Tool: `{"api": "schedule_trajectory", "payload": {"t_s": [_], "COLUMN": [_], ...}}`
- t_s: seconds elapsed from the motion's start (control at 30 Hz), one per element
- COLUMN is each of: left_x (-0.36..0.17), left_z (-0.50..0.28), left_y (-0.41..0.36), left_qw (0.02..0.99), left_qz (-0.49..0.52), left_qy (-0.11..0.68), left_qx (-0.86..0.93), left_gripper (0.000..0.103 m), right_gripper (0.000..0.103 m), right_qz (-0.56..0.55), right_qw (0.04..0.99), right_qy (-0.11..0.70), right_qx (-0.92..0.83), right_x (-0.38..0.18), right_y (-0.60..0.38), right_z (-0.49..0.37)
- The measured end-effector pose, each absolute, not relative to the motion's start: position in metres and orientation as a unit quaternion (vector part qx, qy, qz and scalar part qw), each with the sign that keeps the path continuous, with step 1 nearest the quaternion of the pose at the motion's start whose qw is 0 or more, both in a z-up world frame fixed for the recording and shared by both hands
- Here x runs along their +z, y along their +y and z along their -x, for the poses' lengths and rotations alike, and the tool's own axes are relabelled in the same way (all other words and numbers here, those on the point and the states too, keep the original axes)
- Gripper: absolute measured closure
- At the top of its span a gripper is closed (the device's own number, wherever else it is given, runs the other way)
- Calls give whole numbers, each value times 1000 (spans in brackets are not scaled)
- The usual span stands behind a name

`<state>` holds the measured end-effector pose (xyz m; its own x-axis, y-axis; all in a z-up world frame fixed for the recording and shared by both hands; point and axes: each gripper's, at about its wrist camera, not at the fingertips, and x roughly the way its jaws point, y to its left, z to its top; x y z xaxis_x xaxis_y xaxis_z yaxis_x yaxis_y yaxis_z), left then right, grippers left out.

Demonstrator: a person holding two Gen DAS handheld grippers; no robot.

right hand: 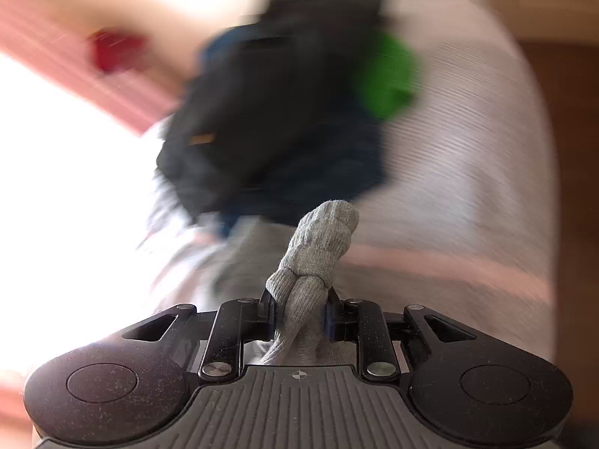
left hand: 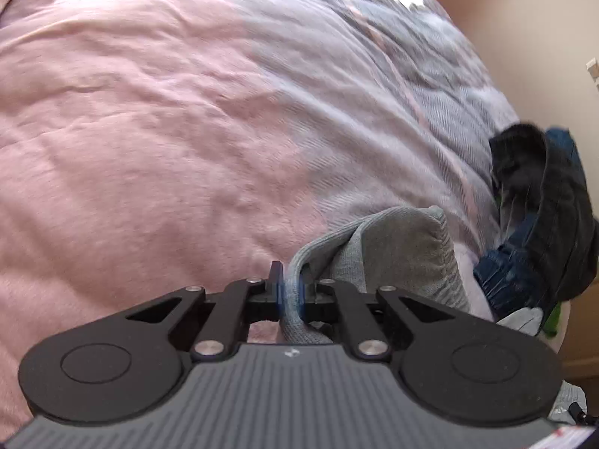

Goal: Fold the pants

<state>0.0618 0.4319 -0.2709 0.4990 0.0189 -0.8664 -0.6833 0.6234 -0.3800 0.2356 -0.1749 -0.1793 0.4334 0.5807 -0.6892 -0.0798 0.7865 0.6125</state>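
Pink-and-grey bedspread [left hand: 168, 119] fills the left wrist view, rumpled, with wide bare room to the left. Left gripper [left hand: 291, 293] pinches a fold of the grey sweatpants [left hand: 397, 250], ribbed edge rising just right of the jaws. Dark clothes pile [left hand: 539, 217] sits at the bed's right edge, near the pants. Right wrist view, heavily blurred: right gripper [right hand: 301, 320] clamped on a bunched grey knit wad, same pile beyond, green garment [right hand: 389, 75] and a red object [right hand: 116, 50] visible only here.
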Motion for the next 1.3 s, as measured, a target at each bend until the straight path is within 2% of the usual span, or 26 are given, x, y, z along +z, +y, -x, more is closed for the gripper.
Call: {"api": "schedule_trajectory", "payload": {"t_s": [0.23, 0.37, 0.43, 0.5, 0.57, 0.67, 0.7, 0.73, 0.77, 0.8, 0.93, 1.03, 1.3], "left_x": [-167, -91, -68, -60, -67, -106, -124, -142, -161, -179, -218, -223, -230], "left_z": [128, 242, 289, 329, 364, 400, 406, 412, 418, 428, 446, 446, 464], "left_y": [473, 463, 438, 404, 362, 304, 286, 269, 253, 234, 186, 163, 160], "left_qw": [762, 746, 735, 719, 701, 656, 629, 601, 580, 557, 511, 516, 508], "left_qz": [388, 373, 369, 371, 388, 436, 445, 451, 456, 469, 506, 495, 503], "left_qy": [326, 230, 202, 189, 185, 210, 228, 248, 262, 272, 275, 272, 213], "left_qx": [404, 501, 532, 557, 569, 580, 595, 612, 622, 629, 639, 644, 666], "left_gripper": [100, 100, 100, 100, 94, 81, 73, 70, 70, 70, 68, 57, 42], "right_gripper": [85, 85, 85, 85, 86, 85, 85, 81, 74, 72, 62, 59, 53], "right_qz": [-262, -292, -279, -265, -243, -193, -170, -141, -109, -79, -59, -73, -93], "right_qw": [759, 717, 712, 701, 694, 690, 686, 684, 681, 683, 697, 691, 686], "right_qy": [396, 338, 341, 388, 452, 547, 584, 618, 645, 660, 663, 667, 671], "right_qx": [446, 536, 547, 537, 505, 433, 400, 362, 329, 303, 267, 271, 264], "right_x": [-76, -34, -32, -53, -87, -147, -168, -189, -209, -224, -253, -259, -270], "right_y": [-54, -34, -43, -60, -82, -121, -133, -144, -155, -164, -199, -204, -202], "right_z": [-246, -234, -231, -232, -233, -237, -241, -245, -250, -254, -266, -272, -261]}}
